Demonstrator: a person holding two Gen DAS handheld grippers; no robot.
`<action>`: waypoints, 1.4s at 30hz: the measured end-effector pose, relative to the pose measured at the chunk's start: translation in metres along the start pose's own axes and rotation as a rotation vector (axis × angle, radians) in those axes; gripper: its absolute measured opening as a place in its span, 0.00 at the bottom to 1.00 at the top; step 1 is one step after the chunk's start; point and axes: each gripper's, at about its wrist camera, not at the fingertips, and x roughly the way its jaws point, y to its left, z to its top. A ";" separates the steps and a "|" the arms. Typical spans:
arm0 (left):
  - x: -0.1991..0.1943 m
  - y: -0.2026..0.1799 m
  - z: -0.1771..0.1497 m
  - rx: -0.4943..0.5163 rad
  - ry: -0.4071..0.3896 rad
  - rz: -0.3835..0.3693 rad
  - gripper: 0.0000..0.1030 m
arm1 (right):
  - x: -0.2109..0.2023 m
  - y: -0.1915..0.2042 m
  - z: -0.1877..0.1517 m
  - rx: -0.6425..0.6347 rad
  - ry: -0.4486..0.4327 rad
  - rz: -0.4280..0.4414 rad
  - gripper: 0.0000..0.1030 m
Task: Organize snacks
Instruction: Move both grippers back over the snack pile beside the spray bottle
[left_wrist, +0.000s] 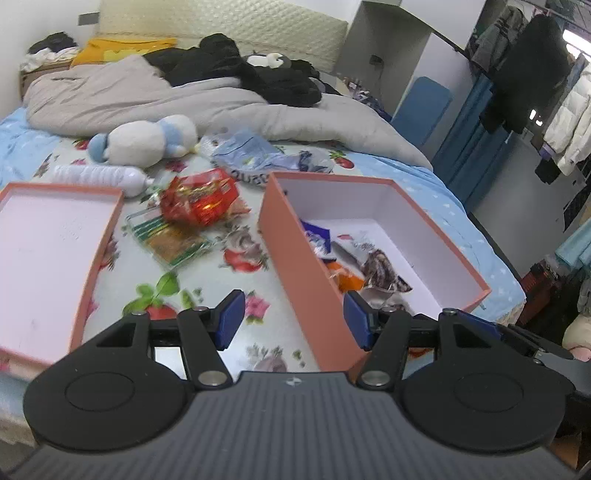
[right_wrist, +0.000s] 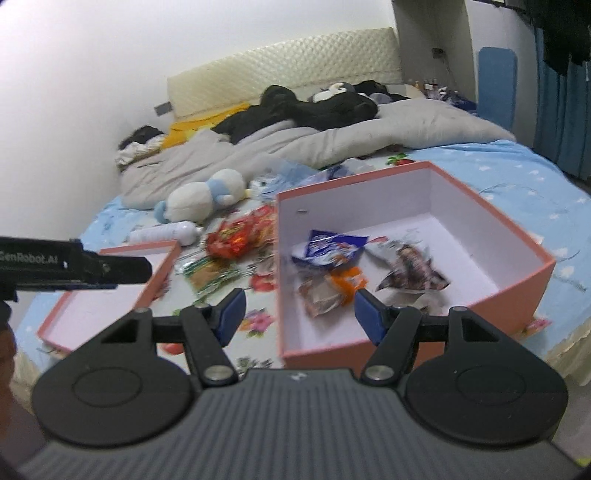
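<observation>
The box (left_wrist: 373, 236) is sitting open on the bed (left_wrist: 436, 192), at about three o'clock from the loose snacks, with its lid (left_wrist: 51, 258) lying upside down at nine o'clock. I judge that spread to be deliberate: the lid is out of the way, and the box mouth is facing up so packets can be dropped straight in.

Three packets are already lying on the box floor: a blue one (right_wrist: 328, 247) toward eleven o'clock, an orange one (right_wrist: 343, 280) just in front of it, and a dark patterned one (right_wrist: 410, 273) toward two o'clock. They are resting loosely, partly overlapping.

A red packet (left_wrist: 199, 199) and a green-and-tan packet (left_wrist: 170, 240) are still lying on the sheet between lid and box, the red one partly overlapping the green one's far end. A white bottle (left_wrist: 99, 177) and a plush toy (left_wrist: 144, 140) are lying beyond them, toward twelve o'clock, with pale blue packaging (left_wrist: 251, 155) by the grey duvet (left_wrist: 184, 103).

The left gripper (left_wrist: 293, 321) is hovering over the sheet by the box's near left wall, jaws partly open and holding nothing. The right gripper (right_wrist: 299, 314) is hanging over the box's near left corner, jaws likewise partly open and empty. Both look free to fetch, and the red packet seems the likeliest next pick, being topmost and nearest the left jaws.
</observation>
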 end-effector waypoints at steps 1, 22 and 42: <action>-0.005 0.004 -0.007 -0.009 0.000 0.004 0.63 | -0.002 0.003 -0.004 0.002 0.004 0.010 0.65; -0.018 0.079 -0.052 -0.168 -0.012 0.069 0.78 | 0.018 0.016 0.003 0.030 0.095 0.126 0.65; 0.125 0.170 0.061 -0.238 0.072 0.017 0.78 | 0.132 0.087 0.031 -0.167 0.225 0.282 0.65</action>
